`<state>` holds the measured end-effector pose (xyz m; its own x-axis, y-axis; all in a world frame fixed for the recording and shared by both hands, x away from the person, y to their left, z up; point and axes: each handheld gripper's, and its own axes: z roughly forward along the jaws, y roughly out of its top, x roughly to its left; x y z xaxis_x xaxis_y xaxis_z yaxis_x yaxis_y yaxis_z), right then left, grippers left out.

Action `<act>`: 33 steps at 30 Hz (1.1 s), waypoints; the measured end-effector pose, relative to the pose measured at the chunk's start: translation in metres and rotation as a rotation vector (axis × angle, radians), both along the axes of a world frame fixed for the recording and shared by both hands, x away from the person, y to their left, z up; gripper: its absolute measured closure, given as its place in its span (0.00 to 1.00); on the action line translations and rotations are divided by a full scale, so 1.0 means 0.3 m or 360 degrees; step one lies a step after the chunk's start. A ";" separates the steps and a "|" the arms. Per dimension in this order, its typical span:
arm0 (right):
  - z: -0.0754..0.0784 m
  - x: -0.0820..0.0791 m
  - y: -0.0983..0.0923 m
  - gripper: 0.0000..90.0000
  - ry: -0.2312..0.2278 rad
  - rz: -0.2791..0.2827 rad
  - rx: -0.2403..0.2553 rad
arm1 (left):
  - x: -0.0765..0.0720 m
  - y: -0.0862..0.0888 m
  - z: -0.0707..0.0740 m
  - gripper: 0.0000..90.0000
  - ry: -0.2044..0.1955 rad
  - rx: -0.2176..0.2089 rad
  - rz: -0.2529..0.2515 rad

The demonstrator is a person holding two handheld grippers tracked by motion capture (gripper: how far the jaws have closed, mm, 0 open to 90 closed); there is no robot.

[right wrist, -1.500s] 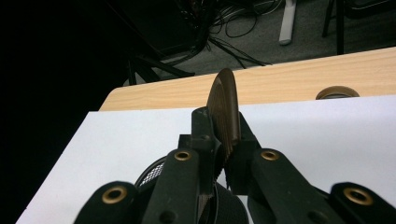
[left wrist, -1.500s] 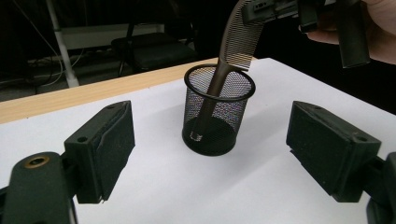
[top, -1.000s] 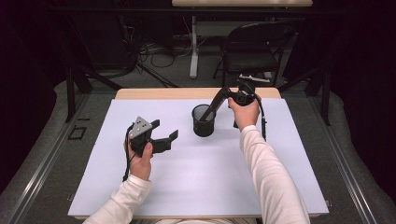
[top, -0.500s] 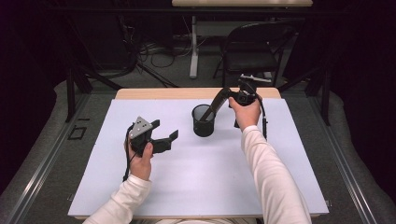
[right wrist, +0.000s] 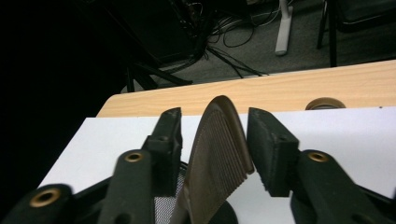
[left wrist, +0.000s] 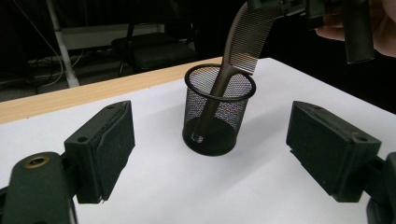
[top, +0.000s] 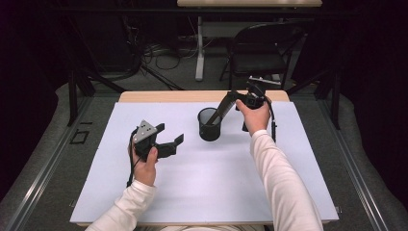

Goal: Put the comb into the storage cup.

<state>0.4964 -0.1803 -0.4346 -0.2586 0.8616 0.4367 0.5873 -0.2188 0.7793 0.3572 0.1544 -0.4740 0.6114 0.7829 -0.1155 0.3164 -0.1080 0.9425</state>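
One comb (left wrist: 243,39) is going handle-first into a black mesh pen cup (top: 210,124), and the right tongs (top: 231,98) are letting it go. Their jaws have just been opening. In the right gripper view the comb stands between them with a gap on the left side, and on the right it looks just clear of the pad or barely brushing it, so I call the hold released.

To do this step well: keep the right hand where it is until the comb settles against the rim. Spread the jaws wider before backing off so no pad drags the teeth. Then pull up and away along the comb's lean, not across it. The cup looks light, and a sideways tug could tip it.

Left tongs (left wrist: 205,154) are spread wide and hold nothing. They hover low over the worktop (top: 202,187), aimed at the cup from the near left. They could steady the cup if it wobbles.

Comb look: dark brown, fine teeth on the upper part, slim handle below. It leans toward the right hand. The handle tip is on the cup floor, seen through the mesh in the left gripper view. The toothed end sticks well above the rim.

The cup stands upright on the white-covered worktop, toward the far side, between the two hands.
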 end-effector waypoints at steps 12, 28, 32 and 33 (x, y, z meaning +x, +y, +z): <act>0.010 -0.007 -0.030 0.48 -0.0032 -0.0005 -0.0039 | 0.002 0.000 -0.001 0.18 0.0005 0.0001 -0.0002; 0.041 -0.028 -0.072 0.44 -0.0092 0.0059 -0.0042 | 0.002 0.002 -0.001 0.18 0.0010 0.0000 0.0000; 0.048 -0.033 -0.083 0.44 -0.0093 0.0074 -0.0005 | 0.003 0.002 -0.002 0.18 0.0009 -0.0004 0.0002; 0.051 -0.035 -0.085 0.44 -0.0093 0.0073 -0.0014 | 0.004 0.003 -0.001 0.18 0.0009 -0.0003 0.0002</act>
<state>0.4860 -0.2057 -0.4194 -0.3225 0.8520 0.4124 0.5500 -0.1860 0.8142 0.3584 0.1551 -0.4745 0.6096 0.7835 -0.1205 0.3219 -0.1057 0.9409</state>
